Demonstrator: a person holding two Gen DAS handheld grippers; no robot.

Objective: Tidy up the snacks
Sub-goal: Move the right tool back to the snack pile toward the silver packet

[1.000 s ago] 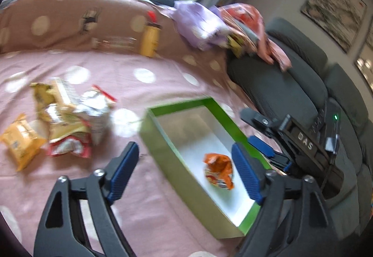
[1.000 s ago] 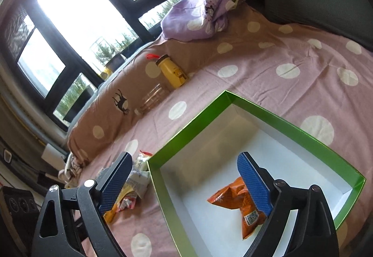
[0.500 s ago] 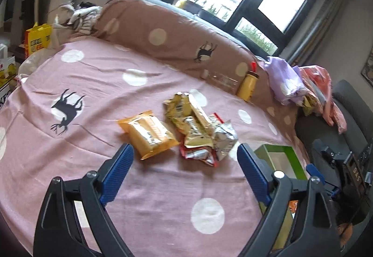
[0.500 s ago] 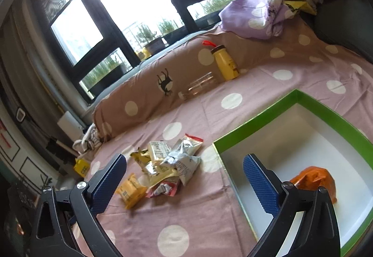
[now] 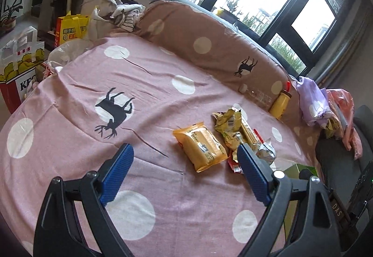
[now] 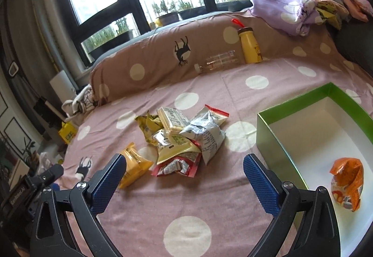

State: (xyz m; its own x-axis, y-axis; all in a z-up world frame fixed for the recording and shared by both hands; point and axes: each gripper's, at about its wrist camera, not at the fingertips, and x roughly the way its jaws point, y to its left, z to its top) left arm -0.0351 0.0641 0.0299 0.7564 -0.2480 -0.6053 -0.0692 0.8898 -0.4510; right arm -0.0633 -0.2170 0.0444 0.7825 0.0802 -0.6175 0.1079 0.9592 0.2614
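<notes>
Both views have swung leftward off the green box (image 6: pixel 300 105) toward the snack pile (image 6: pixel 179 138) at centre frame. Left gripper (image 5: pixel 184 177) and right gripper (image 6: pixel 184 184) gape, empty. Orange packet (image 6: pixel 347 182) lies inside the box, lower right.

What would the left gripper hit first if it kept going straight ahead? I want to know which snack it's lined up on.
Probably the orange-yellow packet: it lies just ahead between the open fingers of the left gripper, toward the right finger. Bare pink sheet comes first; depth is uncertain.
</notes>
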